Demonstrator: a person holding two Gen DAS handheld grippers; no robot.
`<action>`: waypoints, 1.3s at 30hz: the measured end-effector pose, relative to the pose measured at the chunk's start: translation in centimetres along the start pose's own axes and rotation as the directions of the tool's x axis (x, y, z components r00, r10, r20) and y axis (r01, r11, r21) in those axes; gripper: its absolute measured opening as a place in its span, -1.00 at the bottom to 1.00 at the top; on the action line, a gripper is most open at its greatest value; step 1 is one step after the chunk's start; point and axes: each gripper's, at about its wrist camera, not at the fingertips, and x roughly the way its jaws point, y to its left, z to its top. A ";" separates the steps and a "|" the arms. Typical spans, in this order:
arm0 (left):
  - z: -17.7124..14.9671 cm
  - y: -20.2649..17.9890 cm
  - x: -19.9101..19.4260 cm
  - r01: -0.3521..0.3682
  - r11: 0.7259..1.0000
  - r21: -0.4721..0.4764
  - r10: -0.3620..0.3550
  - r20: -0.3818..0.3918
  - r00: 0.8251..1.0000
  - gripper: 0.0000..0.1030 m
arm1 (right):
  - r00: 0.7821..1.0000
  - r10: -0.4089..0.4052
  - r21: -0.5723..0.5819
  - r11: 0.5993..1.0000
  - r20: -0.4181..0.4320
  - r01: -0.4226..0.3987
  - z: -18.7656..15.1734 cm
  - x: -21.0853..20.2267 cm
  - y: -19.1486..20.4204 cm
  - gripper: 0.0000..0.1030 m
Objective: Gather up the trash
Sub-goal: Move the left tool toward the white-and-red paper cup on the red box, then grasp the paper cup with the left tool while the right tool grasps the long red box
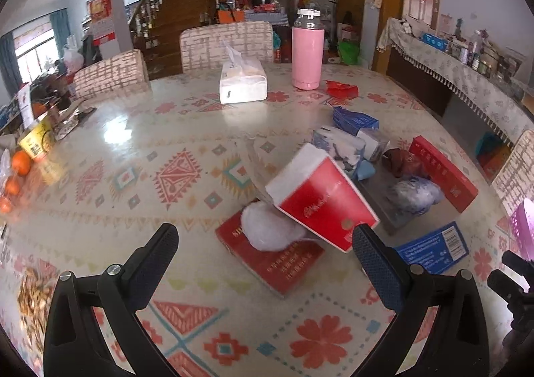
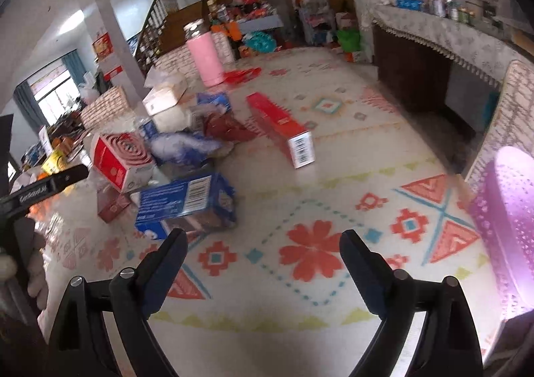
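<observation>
Both grippers hover wide open and empty over a patterned table [image 1: 140, 156] strewn with trash. Just ahead of the left gripper [image 1: 265, 240], a tilted red box [image 1: 320, 200] leans on a white wad [image 1: 267, 227] atop a flat red carton [image 1: 277, 263]; the box's corner sits just beside the gripper's right finger. Ahead and left of the right gripper [image 2: 263, 245], a blue box [image 2: 187, 200] lies near its left fingertip, a long red box [image 2: 280, 126] farther ahead, a pink bin [image 2: 510, 220] to its right
</observation>
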 end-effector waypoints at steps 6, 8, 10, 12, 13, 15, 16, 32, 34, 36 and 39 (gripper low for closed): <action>0.4 2.6 4.5 0.115 0.993 -0.023 -0.117 -0.133 0.984 1.00 | 0.995 0.098 -0.030 0.995 -0.020 -0.099 1.8 1.9 2.1 0.85; 0.0 3.4 5.4 0.150 0.986 -0.068 -0.160 -0.177 0.971 1.00 | 0.993 0.112 -0.069 0.991 -0.019 -0.114 2.8 2.6 3.1 0.85; -0.4 4.0 5.7 0.187 0.976 -0.114 -0.207 -0.195 0.959 1.00 | 0.993 0.114 -0.114 0.987 -0.028 -0.116 3.7 3.5 4.0 0.88; -0.9 4.4 5.9 0.218 0.964 -0.155 -0.247 -0.201 0.948 1.00 | 0.993 0.108 -0.160 0.981 -0.039 -0.113 4.5 4.5 4.8 0.91; -1.0 4.7 6.0 0.225 0.958 -0.177 -0.259 -0.203 0.944 1.00 | 0.994 0.104 -0.173 0.979 -0.045 -0.110 4.9 4.9 5.1 0.91; -0.9 5.1 5.8 0.229 0.951 -0.209 -0.270 -0.193 0.944 1.00 | 0.994 0.091 -0.187 0.977 -0.061 -0.101 5.7 6.1 5.8 0.91; -0.8 5.4 5.3 0.237 0.947 -0.219 -0.276 -0.167 0.947 1.00 | 0.993 0.098 -0.187 0.977 -0.062 -0.108 6.0 6.3 6.0 0.91; 4.5 4.4 5.5 0.221 0.958 -0.184 -0.239 -0.082 0.968 1.00 | 0.975 -0.209 -0.238 0.946 0.073 0.221 10.6 6.6 1.9 0.91; 4.7 4.6 6.1 0.241 0.945 -0.222 -0.268 -0.100 0.958 0.97 | 0.972 -0.229 -0.239 0.943 0.047 0.233 11.2 8.3 0.9 0.91; 4.6 4.7 6.7 0.274 0.929 -0.251 -0.310 -0.118 0.943 0.69 | 0.971 -0.239 -0.236 0.942 0.028 0.238 11.6 9.7 0.3 0.91; 4.5 4.3 7.5 0.335 0.902 -0.273 -0.383 -0.149 0.912 -0.06 | 0.972 -0.233 -0.231 0.946 -0.001 0.227 11.8 11.2 0.0 0.85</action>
